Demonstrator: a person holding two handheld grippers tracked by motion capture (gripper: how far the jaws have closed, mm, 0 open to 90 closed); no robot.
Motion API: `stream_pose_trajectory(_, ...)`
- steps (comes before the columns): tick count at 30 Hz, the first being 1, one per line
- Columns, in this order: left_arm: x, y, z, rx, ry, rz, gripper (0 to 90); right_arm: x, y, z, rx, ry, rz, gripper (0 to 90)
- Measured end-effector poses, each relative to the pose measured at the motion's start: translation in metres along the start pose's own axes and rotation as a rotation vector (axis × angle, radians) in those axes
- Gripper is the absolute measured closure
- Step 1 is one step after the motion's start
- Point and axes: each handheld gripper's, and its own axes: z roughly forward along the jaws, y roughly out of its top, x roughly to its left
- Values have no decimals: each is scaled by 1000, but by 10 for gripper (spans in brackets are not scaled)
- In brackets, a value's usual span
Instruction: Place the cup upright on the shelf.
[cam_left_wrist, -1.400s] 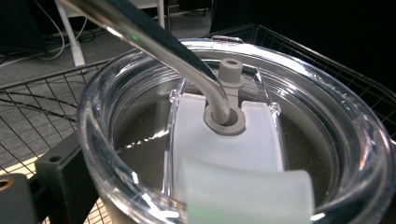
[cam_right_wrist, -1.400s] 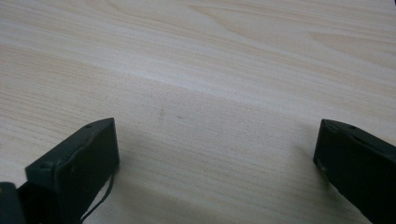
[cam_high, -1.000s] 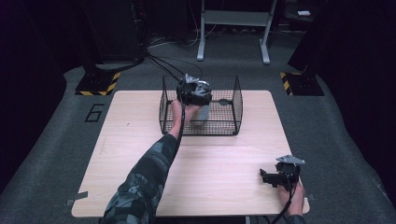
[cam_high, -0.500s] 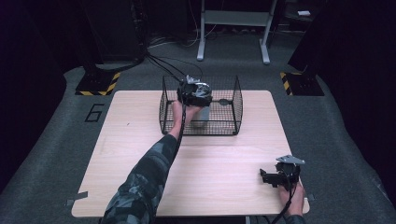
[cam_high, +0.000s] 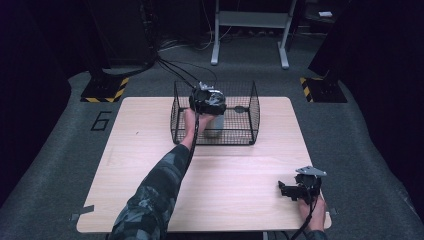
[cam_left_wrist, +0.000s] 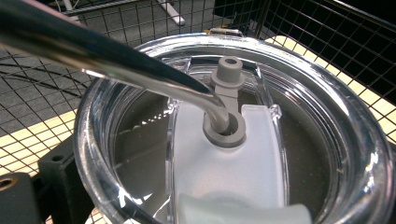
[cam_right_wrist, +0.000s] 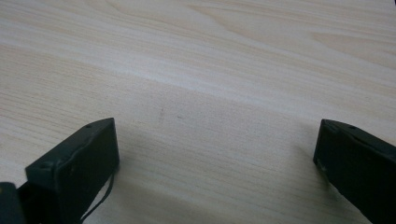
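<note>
A grey tumbler (cam_high: 216, 126) stands upright inside the black wire basket (cam_high: 251, 115) at the table's back middle. My left gripper (cam_high: 207, 100) sits right on top of it, reaching in over the basket's near wall. The left gripper view looks down on the tumbler's clear lid (cam_left_wrist: 233, 154) and a bent metal straw (cam_left_wrist: 116, 60) that enters a grey grommet. One black jaw presses the rim at lower left, so the gripper looks shut on the tumbler. My right gripper (cam_high: 283, 189) rests open on the table's front right, its jaws (cam_right_wrist: 215, 135) wide apart over bare wood.
The light wooden table (cam_high: 150, 175) ends in dark carpet on all sides. Cables run from the basket area back to dark equipment. A white stand (cam_high: 250, 30) is on the floor behind, and yellow-black striped bases (cam_high: 105, 90) flank the table.
The left gripper has shifted very slightly toward the near side over the tumbler. The right gripper has stayed still.
</note>
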Motion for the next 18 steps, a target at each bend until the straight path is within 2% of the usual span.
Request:
stream_pose_trajectory(8, 1, -5, 1, 7, 6, 4, 32, 0, 0, 0, 0, 0, 0, 0)
stream_pose_trajectory(11, 1, -6, 0, 18, 9, 27, 32, 0, 0, 0, 0, 0, 0, 0)
stream_pose_trajectory(12, -1, -8, -1, 18, 9, 46, 32, 0, 0, 0, -1, -1, -4, 0)
stream_pose_trajectory(15, -3, -12, -2, 10, 13, 61, 32, 0, 0, 0, -1, -1, -4, 0)
stream_pose_trajectory(18, -2, -15, -5, 0, 9, 59, 32, 0, 0, 0, -1, -2, -3, 0)
